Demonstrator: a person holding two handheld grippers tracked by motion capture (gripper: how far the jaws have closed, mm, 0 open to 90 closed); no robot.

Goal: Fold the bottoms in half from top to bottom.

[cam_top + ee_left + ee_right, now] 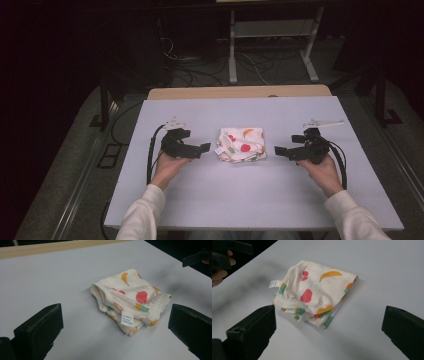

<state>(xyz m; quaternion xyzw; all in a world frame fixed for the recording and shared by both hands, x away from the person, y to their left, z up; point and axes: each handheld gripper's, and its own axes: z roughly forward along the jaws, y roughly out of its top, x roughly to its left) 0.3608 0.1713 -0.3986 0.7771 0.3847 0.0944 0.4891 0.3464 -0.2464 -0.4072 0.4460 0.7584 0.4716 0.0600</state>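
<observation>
Between both wide-open grippers, left at 9 o'clock, right at 3: folded white fruit-print cotton garment, light, limp, likely best pinched at its ribbed hem.

Legible text: none. One small white care tag sewn to the folded fruit-print garment, on its side toward the counter's left edge; bears lines of blue print, too small to read.

Folded garment on table
</observation>
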